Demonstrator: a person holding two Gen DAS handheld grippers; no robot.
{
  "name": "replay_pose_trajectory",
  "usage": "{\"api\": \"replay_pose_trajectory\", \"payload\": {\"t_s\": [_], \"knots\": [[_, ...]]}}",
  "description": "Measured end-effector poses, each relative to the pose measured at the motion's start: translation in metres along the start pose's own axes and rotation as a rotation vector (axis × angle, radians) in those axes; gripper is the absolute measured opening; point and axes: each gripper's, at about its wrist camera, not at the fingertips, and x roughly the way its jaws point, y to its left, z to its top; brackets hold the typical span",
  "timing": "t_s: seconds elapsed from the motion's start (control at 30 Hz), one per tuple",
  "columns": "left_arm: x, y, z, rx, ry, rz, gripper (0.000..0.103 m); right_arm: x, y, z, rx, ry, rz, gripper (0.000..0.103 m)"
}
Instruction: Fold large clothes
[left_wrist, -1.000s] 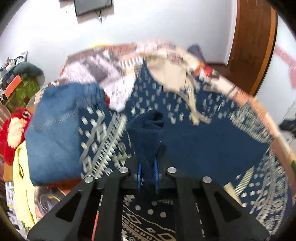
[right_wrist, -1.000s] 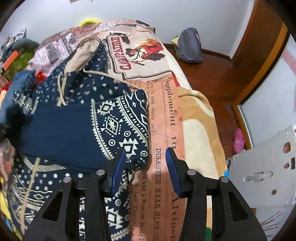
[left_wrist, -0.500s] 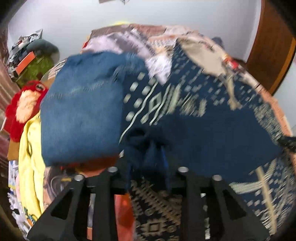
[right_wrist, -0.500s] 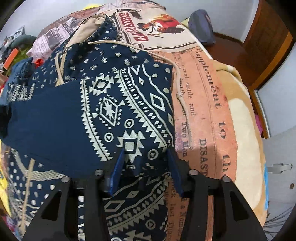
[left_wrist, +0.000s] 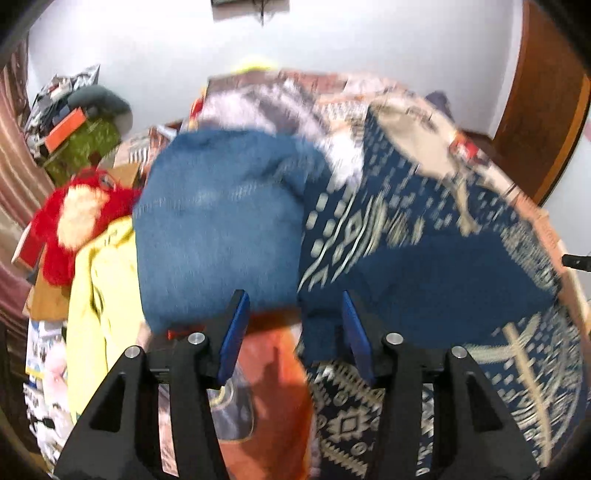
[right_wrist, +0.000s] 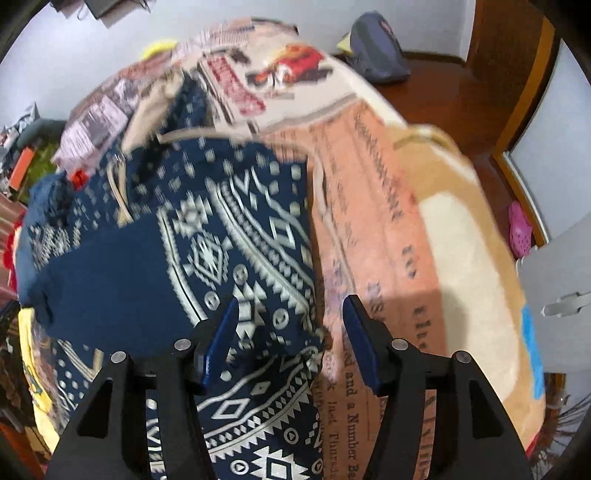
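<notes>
A navy hoodie (left_wrist: 443, 280) with a cream geometric print lies spread on the bed, its sleeves folded over the body. My left gripper (left_wrist: 295, 332) hovers at the hoodie's left edge. Its jaws are opening, and only a loose navy fold and orange cloth lie between them, untouched by the pads (left_wrist: 236, 332). In the right wrist view the hoodie (right_wrist: 147, 266) fills the left half. My right gripper (right_wrist: 291, 332) stands open over the folded sleeve's right edge, which lies between its jaws without being pinched.
Folded blue jeans (left_wrist: 221, 229) lie just left of the hoodie. A red plush toy (left_wrist: 77, 221) and a yellow garment (left_wrist: 99, 295) lie further left. The newspaper-print bedcover (right_wrist: 376, 229) and a beige blanket (right_wrist: 461, 240) lie to the right. A bag (right_wrist: 376, 48) sits on the floor.
My left gripper let go of the navy cuff, spread its jaws and moved left towards the jeans. My right gripper's jaws widened and it shifted over the sleeve's edge.
</notes>
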Motion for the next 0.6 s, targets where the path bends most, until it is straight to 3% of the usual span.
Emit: {"api": "replay_pose_trajectory", "payload": {"t_s": [0.27, 0.47, 0.6], "knots": [[-0.017, -0.041, 0.071, 0.012, -0.113, -0.123, 0.058, -0.057, 0.027, 0.045, -0.055, -0.189, 0.031, 0.055], [0.001, -0.082, 0.120, 0.056, -0.128, -0.173, 0.059, -0.068, 0.055, 0.086, -0.095, -0.286, 0.052, 0.055], [0.027, -0.103, 0.146, 0.081, -0.110, -0.195, 0.059, -0.059, 0.071, 0.108, -0.117, -0.304, 0.061, 0.055]]}}
